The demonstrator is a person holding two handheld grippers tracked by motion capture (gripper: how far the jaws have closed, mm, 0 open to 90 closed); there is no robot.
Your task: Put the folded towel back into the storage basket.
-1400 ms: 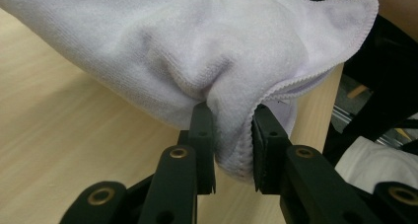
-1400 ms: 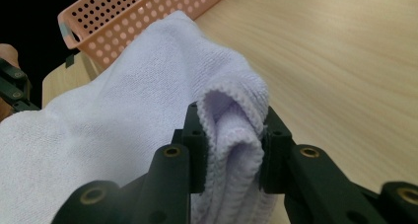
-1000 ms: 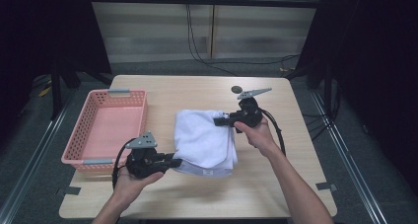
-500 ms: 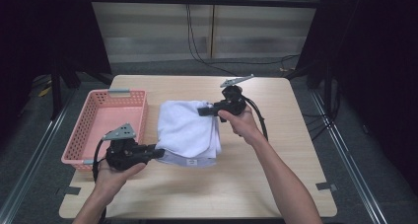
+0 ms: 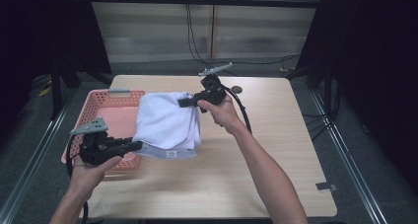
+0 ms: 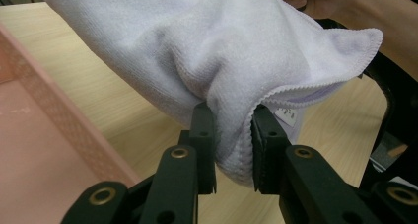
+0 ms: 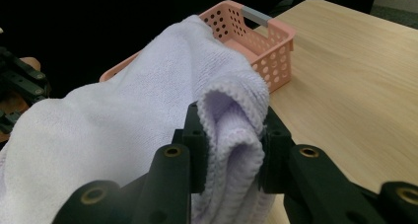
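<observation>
- The high view is evenly lit from overhead; the table point(image 5: 276, 150) is bright, while the surroundings from 9 to 3 o'clock fall into near black.
- A soft, short shadow lies under the towel point(image 5: 167, 123).
- The high view is slightly soft, with no glare.
- In the left gripper view the towel is bright, almost washed out at 12 o'clock.
- In the right gripper view the background at 10 o'clock is black; the basket point(image 7: 256, 31) is sharp.

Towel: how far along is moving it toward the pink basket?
Done: the folded towel is gripped by both the left gripper and the right gripper. In hand: it hangs off the table, partly over the pink basket. Left: lowering it in, releasing.
</observation>
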